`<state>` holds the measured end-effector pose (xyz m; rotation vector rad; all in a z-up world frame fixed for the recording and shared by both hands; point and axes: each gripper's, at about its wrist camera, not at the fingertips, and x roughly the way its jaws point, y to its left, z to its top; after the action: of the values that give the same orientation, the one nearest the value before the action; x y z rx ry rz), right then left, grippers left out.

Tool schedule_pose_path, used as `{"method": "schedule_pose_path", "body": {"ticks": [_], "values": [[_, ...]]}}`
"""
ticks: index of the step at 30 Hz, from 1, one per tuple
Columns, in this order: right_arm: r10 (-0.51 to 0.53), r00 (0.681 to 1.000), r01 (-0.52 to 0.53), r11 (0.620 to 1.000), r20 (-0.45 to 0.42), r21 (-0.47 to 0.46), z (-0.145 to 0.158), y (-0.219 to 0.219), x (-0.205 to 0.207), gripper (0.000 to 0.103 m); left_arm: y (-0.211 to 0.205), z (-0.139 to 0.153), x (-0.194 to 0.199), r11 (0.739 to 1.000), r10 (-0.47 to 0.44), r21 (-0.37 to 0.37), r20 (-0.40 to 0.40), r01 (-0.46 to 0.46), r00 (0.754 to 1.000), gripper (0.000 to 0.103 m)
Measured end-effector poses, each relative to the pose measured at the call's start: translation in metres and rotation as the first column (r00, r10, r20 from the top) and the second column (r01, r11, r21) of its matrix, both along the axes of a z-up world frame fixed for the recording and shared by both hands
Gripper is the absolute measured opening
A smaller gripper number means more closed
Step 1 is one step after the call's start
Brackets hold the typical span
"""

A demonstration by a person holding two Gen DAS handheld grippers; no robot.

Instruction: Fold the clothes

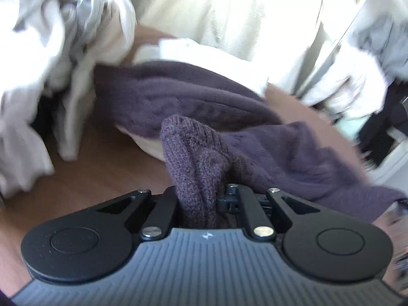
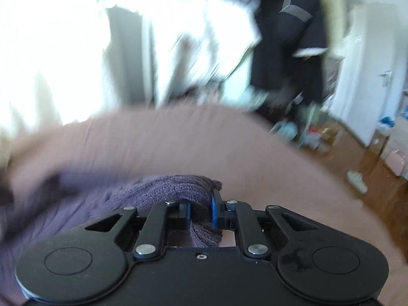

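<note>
Your dark purple knitted sweater lies spread across the brownish-pink bed sheet, and both tools have hold of it. Your left gripper is clamped on a bunched ribbed fold of the sweater, knit filling the gap between its black fingers. Your right gripper is likewise closed on a ribbed edge of the sweater, pinched between blue-padded fingers. To the sweater's left in the left wrist view sits a crumpled pile of white and grey clothes, touching its far end. Behind the sweater, cream fabric fills the background. Beyond the sheet in the right wrist view hangs a black garment, with a white door to its right. Both views are motion-blurred.
</note>
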<state>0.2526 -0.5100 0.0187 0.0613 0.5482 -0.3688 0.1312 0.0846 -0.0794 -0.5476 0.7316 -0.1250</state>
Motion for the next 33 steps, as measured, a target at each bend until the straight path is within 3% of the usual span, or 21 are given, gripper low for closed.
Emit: {"method": "schedule_pose_path", "body": {"ticks": [3,5,8,10,12,13,15,16,19,21,22,24,27,31,33], "values": [[-0.090,0.993,0.096,0.993,0.072,-0.076,0.025,-0.020,-0.035,0.015,-0.017,0.004,-0.013,0.990,-0.119,-0.073,-0.014,0.117,0.993,0.006],[-0.138,0.989,0.143,0.983,0.053,-0.113,0.017,-0.031,-0.060,0.015,-0.033,0.001,-0.021,0.979,-0.189,-0.084,-0.042,0.185,0.981,0.006],[-0.212,0.967,0.185,0.965,-0.139,-0.185,-0.028,-0.047,-0.074,0.020,-0.046,-0.013,-0.021,0.974,-0.223,-0.047,-0.096,0.220,0.970,0.008],[-0.241,0.913,0.190,0.965,-0.330,-0.179,-0.069,-0.060,-0.075,0.028,-0.053,-0.022,-0.020,0.971,-0.238,-0.019,-0.132,0.238,0.962,0.010],[-0.196,0.888,0.155,0.979,-0.416,-0.131,-0.088,-0.052,-0.083,0.028,-0.061,-0.031,-0.020,0.967,-0.251,0.007,-0.169,0.256,0.953,0.015],[-0.163,0.882,0.125,0.985,-0.443,-0.115,-0.094,-0.044,-0.088,0.034,-0.065,-0.036,-0.019,0.964,-0.258,0.021,-0.188,0.266,0.948,0.019],[-0.045,0.906,-0.016,0.990,-0.421,-0.140,-0.090,-0.008,-0.104,0.049,-0.063,-0.035,-0.023,0.966,-0.250,0.014,-0.186,0.257,0.950,0.023],[0.014,0.911,-0.084,0.984,-0.412,-0.154,-0.088,0.010,-0.112,0.062,-0.062,-0.034,-0.025,0.968,-0.244,0.008,-0.180,0.249,0.953,0.026],[0.207,0.897,-0.277,0.952,-0.390,-0.130,-0.076,0.060,-0.124,0.065,-0.060,-0.032,-0.028,0.971,-0.231,0.025,-0.147,0.237,0.962,0.027],[0.378,0.855,-0.416,0.909,-0.356,-0.033,-0.068,0.092,-0.128,0.065,-0.057,-0.036,-0.027,0.971,-0.229,0.042,-0.123,0.236,0.966,0.019],[0.471,0.818,-0.490,0.871,-0.330,0.030,-0.066,0.109,-0.131,0.065,-0.057,-0.035,-0.027,0.970,-0.231,0.056,-0.109,0.238,0.967,0.010],[0.627,0.731,-0.614,0.776,-0.269,0.141,-0.065,0.140,-0.133,0.067,-0.059,-0.032,-0.029,0.965,-0.239,0.089,-0.076,0.245,0.968,0.010],[0.747,0.625,-0.689,0.665,-0.228,0.289,-0.071,0.172,-0.131,0.086,-0.056,-0.029,-0.029,0.969,-0.235,0.081,-0.017,0.235,0.972,0.010],[0.786,0.540,-0.726,0.616,-0.300,0.306,-0.091,0.214,-0.146,0.087,-0.053,-0.023,-0.029,0.975,-0.206,0.102,0.060,0.199,0.977,0.010],[0.777,0.546,-0.754,0.619,-0.313,0.220,-0.102,0.232,-0.154,0.086,-0.054,-0.017,-0.031,0.972,-0.187,0.163,0.100,0.169,0.977,0.010]]}}
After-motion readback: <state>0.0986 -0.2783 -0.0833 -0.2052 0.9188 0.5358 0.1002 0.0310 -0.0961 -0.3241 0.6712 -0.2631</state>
